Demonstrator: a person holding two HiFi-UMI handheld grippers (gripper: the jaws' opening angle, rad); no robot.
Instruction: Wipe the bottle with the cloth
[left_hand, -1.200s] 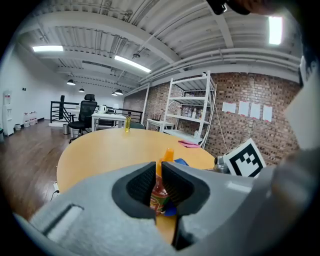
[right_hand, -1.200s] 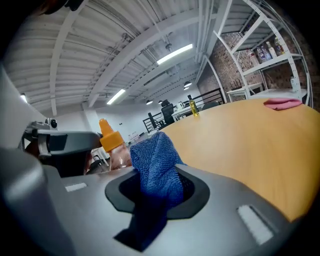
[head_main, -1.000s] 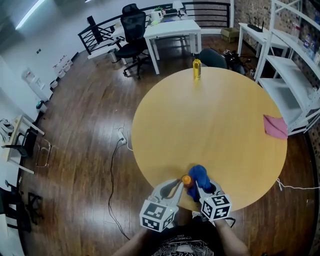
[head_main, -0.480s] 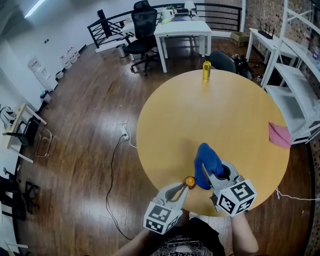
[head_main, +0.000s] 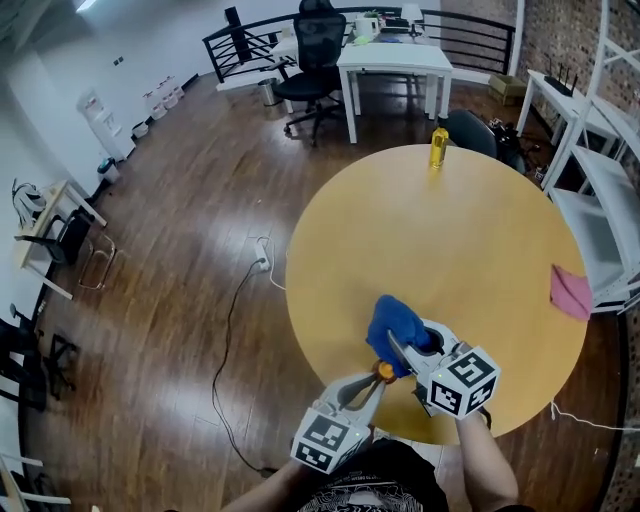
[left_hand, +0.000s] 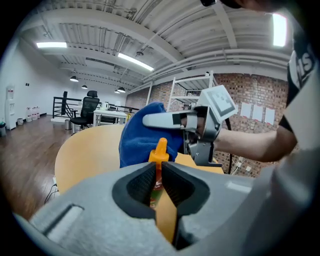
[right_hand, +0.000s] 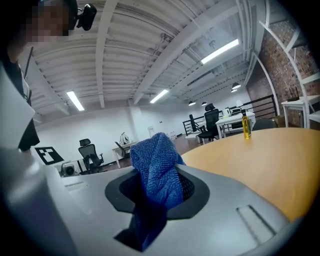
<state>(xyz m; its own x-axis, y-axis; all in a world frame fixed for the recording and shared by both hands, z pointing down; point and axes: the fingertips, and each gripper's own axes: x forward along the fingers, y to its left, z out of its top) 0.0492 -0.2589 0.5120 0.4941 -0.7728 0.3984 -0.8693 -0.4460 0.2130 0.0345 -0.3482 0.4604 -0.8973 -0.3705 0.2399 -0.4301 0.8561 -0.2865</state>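
Note:
A small bottle with an orange cap (head_main: 383, 371) (left_hand: 160, 155) is clamped in my left gripper (head_main: 376, 377) (left_hand: 158, 172), held above the near edge of the round wooden table (head_main: 480, 250). My right gripper (head_main: 400, 352) (right_hand: 160, 187) is shut on a blue cloth (head_main: 394, 322) (right_hand: 156, 170). The cloth hangs just behind and right of the bottle's cap in the left gripper view, where the blue cloth (left_hand: 142, 135) looks close to or touching it. The bottle's body is mostly hidden between the jaws.
A yellow bottle (head_main: 438, 147) (right_hand: 245, 125) stands at the table's far edge. A pink cloth (head_main: 571, 293) lies at the right edge. White shelving (head_main: 600, 150) stands to the right; a white desk (head_main: 395, 62) and black office chair (head_main: 318, 50) are beyond the table.
The right gripper with the blue cloth rose from beside the bottle, then came back toward its cap. The left gripper kept hold of the bottle near the table's front edge.

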